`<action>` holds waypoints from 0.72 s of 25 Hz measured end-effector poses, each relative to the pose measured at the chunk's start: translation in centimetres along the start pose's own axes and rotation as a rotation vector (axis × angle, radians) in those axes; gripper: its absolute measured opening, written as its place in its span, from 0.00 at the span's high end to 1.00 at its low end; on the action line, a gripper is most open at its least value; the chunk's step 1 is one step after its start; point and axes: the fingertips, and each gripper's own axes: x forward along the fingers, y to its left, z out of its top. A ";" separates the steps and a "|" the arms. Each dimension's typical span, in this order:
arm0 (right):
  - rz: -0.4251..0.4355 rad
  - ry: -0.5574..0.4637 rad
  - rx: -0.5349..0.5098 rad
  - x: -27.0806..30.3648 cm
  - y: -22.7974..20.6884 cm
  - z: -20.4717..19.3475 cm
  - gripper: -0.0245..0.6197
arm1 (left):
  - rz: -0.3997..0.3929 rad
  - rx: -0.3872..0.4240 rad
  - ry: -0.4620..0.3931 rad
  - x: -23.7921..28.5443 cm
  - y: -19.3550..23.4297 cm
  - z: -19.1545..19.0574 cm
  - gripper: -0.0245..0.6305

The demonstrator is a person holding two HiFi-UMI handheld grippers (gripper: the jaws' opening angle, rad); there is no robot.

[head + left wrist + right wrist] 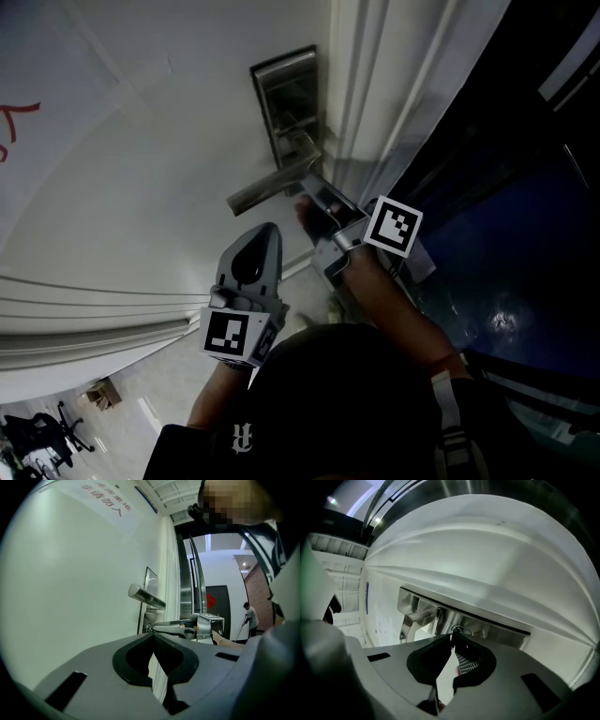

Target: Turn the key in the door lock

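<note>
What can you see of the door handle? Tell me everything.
The door handle is a straight silvery metal lever, glossy, with a flat cut end. It springs from a tall metal plate on the white door near its edge and points away from that edge. Nothing touches it: the right claw, shut on the key, sits just beneath it.

A white sign (104,502) on the door (70,597) reads, in red, "非请勿入".
</note>
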 end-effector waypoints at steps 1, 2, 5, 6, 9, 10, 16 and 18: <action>0.003 -0.001 0.009 0.0 0.0 0.0 0.93 | 0.001 0.000 0.000 0.0 0.0 0.0 0.95; 0.007 -0.003 0.027 0.0 0.0 0.0 0.93 | 0.001 0.000 0.000 0.0 0.0 0.0 0.95; 0.029 -0.011 0.100 0.0 0.0 -0.2 0.93 | 0.002 0.001 0.001 -0.1 -0.1 0.0 0.95; 0.034 -0.012 0.117 0.1 -0.1 -0.2 0.93 | 0.002 0.002 0.001 -0.1 -0.1 0.0 0.95; 0.051 -0.016 0.166 0.1 -0.1 -0.2 0.93 | 0.004 0.001 0.003 -0.1 -0.1 -0.1 0.95; 0.059 -0.017 0.188 0.1 -0.1 -0.2 0.93 | 0.004 0.001 0.003 -0.1 -0.2 -0.1 0.95; 0.123 -0.026 0.354 0.2 -0.1 -0.3 0.93 | 0.005 0.001 0.003 -0.1 -0.2 -0.1 0.95; 0.143 -0.028 0.399 0.2 -0.1 -0.4 0.93 | 0.006 0.002 0.003 -0.2 -0.2 -0.1 0.95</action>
